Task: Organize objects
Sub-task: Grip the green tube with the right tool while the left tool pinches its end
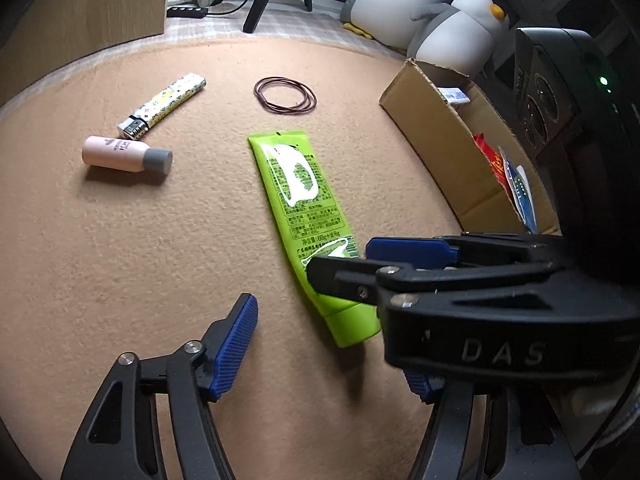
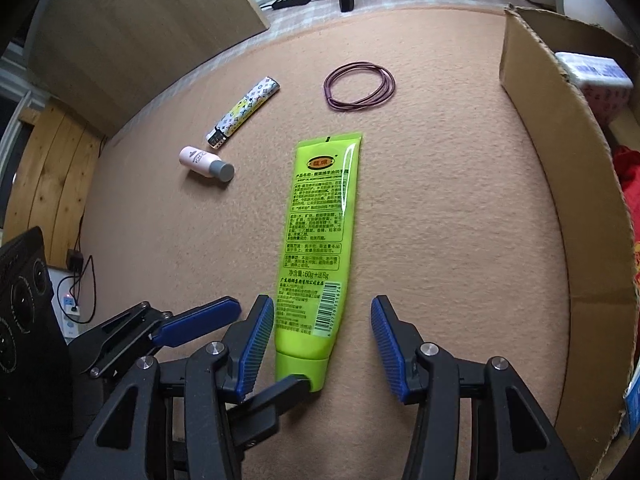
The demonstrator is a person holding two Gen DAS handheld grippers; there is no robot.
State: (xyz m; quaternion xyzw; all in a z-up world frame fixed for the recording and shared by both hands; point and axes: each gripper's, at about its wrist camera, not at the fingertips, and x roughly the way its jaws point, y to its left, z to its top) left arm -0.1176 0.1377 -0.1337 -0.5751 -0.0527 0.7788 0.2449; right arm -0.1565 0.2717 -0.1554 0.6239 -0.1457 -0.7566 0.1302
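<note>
Clearly, the green tube [image 2: 320, 240] is laid flat on the carpet, cap end toward the right tool [image 2: 322, 346], whose blue pads are spread wide on either side of it, so that a grasp across the narrow width is allowed. The left tool [image 1: 332, 354] is also held wide, just beside. To the right stands the cardboard box [image 2: 568, 208], probably the destination. Farther ahead are left the lighter [image 2: 243, 113], the pink bottle [image 2: 206, 163] and the rubber bands [image 2: 359, 86].

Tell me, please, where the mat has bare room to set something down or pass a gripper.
The widest bare patch of the mat lies between the green tube and the cardboard box. Another lies near the pink bottle. It is crowded around the bottle, lighter and rubber bands, and at the tube's cap where both grippers meet.
</note>
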